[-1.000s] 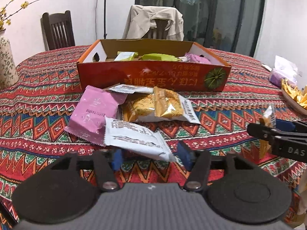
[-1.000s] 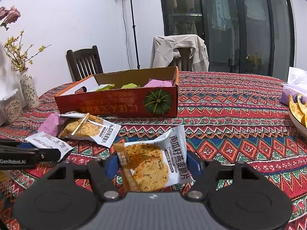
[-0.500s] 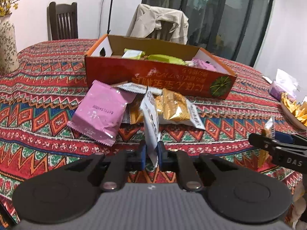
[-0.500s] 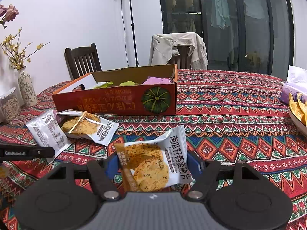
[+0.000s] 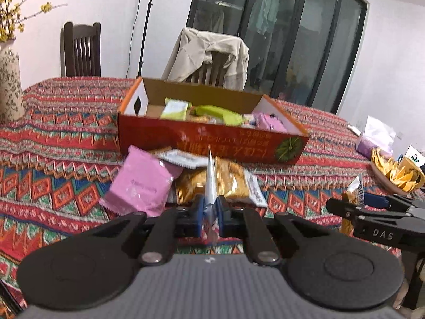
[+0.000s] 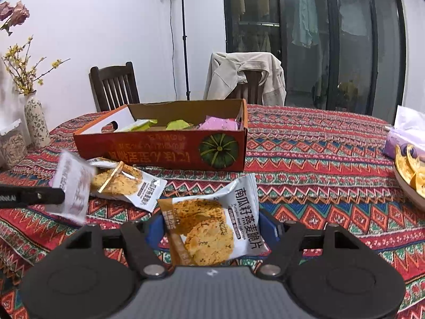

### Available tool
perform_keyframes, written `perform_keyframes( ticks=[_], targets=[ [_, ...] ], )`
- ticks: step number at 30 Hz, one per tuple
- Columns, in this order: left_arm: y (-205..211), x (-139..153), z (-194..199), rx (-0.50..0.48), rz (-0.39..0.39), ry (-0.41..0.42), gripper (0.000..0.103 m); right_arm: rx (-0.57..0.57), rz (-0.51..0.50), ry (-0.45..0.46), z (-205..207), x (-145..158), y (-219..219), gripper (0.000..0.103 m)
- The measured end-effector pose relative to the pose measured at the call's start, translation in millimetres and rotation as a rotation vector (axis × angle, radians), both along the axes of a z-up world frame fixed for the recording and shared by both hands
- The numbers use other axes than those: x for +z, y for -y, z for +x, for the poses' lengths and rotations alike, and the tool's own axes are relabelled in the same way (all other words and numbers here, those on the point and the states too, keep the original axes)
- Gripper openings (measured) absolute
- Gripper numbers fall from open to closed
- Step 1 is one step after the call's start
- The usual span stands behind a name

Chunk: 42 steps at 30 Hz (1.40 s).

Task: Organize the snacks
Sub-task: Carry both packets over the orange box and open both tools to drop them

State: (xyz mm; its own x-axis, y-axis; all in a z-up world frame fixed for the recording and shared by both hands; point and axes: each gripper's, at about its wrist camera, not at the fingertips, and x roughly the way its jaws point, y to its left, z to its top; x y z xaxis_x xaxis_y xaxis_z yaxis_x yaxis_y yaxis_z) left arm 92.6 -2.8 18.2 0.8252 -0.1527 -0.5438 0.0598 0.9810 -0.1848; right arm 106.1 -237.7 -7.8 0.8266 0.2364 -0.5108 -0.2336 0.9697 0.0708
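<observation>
With its blue pads pressed together on a white snack packet (image 5: 209, 186), the left tool (image 5: 210, 214) holds that packet edge-on and clear of the desk (image 5: 53, 175), just short of the loose heap that lies against the near wall of the cardboard box (image 5: 164, 135). The right tool (image 6: 212, 228) holds a pumpkin-seed oat crisp packet (image 6: 212, 220) between its pads, which stand wide on the packet's two sides and appear to clamp it, also on the near side of the box. Both tools, I judge, are at the carrying step, each with a snack to go into the box. Left behind in front of the box are a pink packet (image 5: 140, 183) and a golden biscuit packet (image 5: 231, 183), so the task looks partway done; several green and pink snacks already lie inside the box. The next move calls for lifting each packet over the near wall of the box, opening above a free spot inside, then coming back for the heap.
</observation>
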Motion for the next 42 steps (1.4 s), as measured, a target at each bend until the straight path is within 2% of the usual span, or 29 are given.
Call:
perform_keyframes(
  ticks=[9, 22, 33, 42],
  targets=[
    [-1.6, 23.5, 12.8, -0.019, -0.009, 0.052, 0.011, 0.003, -0.033, 0.038, 9.1, 20.5, -10.4, 0.072],
    [-1.4, 52.6, 53.8, -0.031, -0.013, 0.098, 0.011, 0.013, -0.090, 0.083, 42.0, 46.5, -23.9, 0.072],
    [-1.1, 72.1, 106.0, -0.022, -0.005, 0.110, 0.011, 0.026, -0.108, 0.102, 89.9, 68.3, -34.5, 0.072],
    [-12.4, 71.1, 156.0, 0.012, -0.022, 0.110, 0.011, 0.050, -0.116, 0.099, 141.4, 76.1, -54.6, 0.072]
  ],
)
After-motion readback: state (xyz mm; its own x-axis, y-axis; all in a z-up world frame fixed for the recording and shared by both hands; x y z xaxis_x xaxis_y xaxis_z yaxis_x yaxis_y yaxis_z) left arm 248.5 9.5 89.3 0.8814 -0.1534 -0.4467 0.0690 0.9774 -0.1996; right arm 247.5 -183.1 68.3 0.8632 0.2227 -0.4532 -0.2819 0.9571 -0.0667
